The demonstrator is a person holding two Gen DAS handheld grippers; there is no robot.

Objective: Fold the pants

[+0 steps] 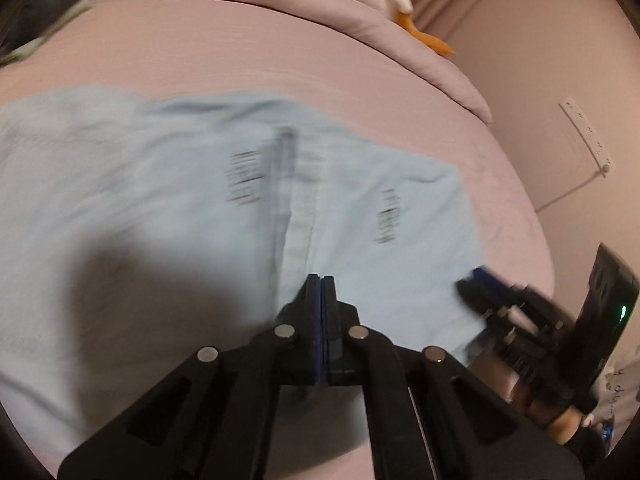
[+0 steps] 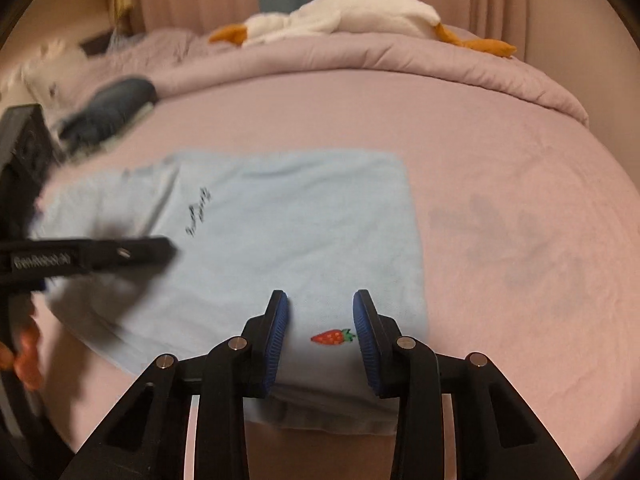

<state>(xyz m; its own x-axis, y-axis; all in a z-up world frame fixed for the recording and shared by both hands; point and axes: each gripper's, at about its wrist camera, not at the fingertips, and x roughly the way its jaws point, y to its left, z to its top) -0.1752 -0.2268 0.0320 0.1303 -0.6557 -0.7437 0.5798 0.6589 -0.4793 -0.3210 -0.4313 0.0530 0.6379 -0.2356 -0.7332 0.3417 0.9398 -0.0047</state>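
Note:
Light blue pants [image 1: 160, 184] lie spread on the pink bed, with dark lettering and a small strawberry patch [image 2: 333, 337]. In the right wrist view the pants [image 2: 280, 232] look folded into a rough rectangle. My left gripper [image 1: 321, 280] has its pads pressed together just above the cloth; I see no cloth between them. It also shows at the left of the right wrist view [image 2: 160, 250]. My right gripper [image 2: 320, 312] is open, its fingers either side of the strawberry patch at the pants' near edge. It shows blurred in the left wrist view [image 1: 476, 280].
A bunched pink duvet [image 2: 400, 64] runs along the far side of the bed, with a white goose plush [image 2: 340, 16] on it. A dark garment [image 2: 112, 108] lies at the far left. A power strip [image 1: 586, 132] hangs on the wall to the right.

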